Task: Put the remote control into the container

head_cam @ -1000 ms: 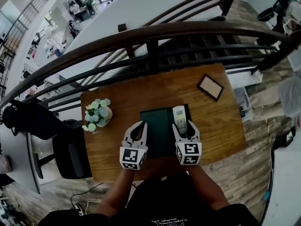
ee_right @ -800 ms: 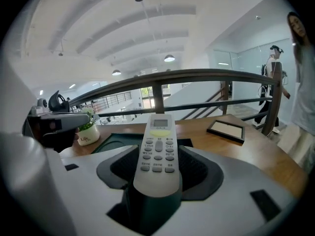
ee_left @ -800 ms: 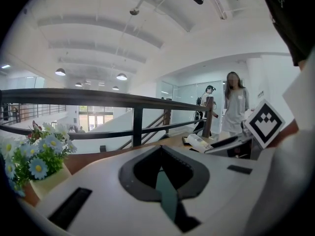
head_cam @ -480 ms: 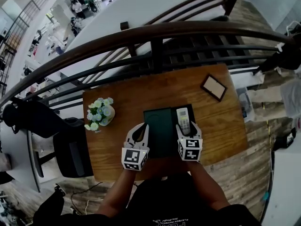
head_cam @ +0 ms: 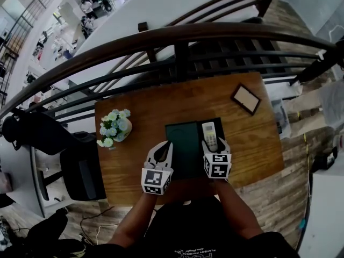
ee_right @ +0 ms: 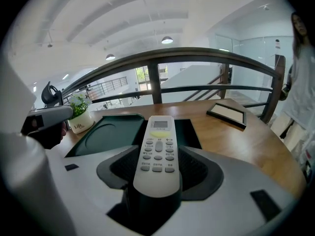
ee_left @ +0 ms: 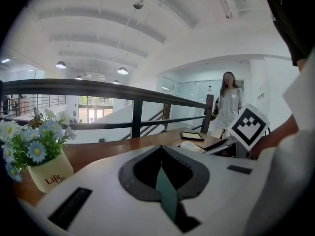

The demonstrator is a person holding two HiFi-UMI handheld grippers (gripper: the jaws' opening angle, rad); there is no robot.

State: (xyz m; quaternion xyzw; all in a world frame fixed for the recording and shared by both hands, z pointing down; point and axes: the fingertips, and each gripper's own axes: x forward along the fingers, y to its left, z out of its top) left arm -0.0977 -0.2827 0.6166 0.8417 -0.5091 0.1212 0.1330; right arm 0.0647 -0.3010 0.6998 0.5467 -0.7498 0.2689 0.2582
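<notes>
Remote [ee_right: 158, 132]: white, buttons up, lengthwise between the jaws of the right gripper [ee_right: 158, 150]. The jaws are closed on its near end, and its display end points away from us. In the head view the remote [head_cam: 208, 130] sits just right of centre, over the right side of the container [head_cam: 185, 149].

Container [ee_right: 106, 132]: dark green and shallow, flat on the table [head_cam: 134, 106] at the middle of the frame. We see a wide left section with an oval recess and bare green floor, and a narrower, darker right section. The remote's far half lies over that right section. We cannot tell whether it rests on the floor there or is held just above it.

Right gripper [head_cam: 213, 144]: at the container's near right corner.

Left gripper [head_cam: 167, 144]: at the container's left edge. In its own view the left gripper [ee_left: 161, 154] has its jaws drawn nearly together on a thin green sliver, which we take to be the container [ee_left: 167, 191] rim.

Surroundings: a pot [head_cam: 113, 129] of white and blue flowers stands left of the container, well apart from it. A dark frame [head_cam: 246, 99] lies flat at the table's upper right. A curved railing [head_cam: 177, 36] runs beyond the table's far edge. A person [ee_left: 229, 102] stands at the right of the left gripper view.
</notes>
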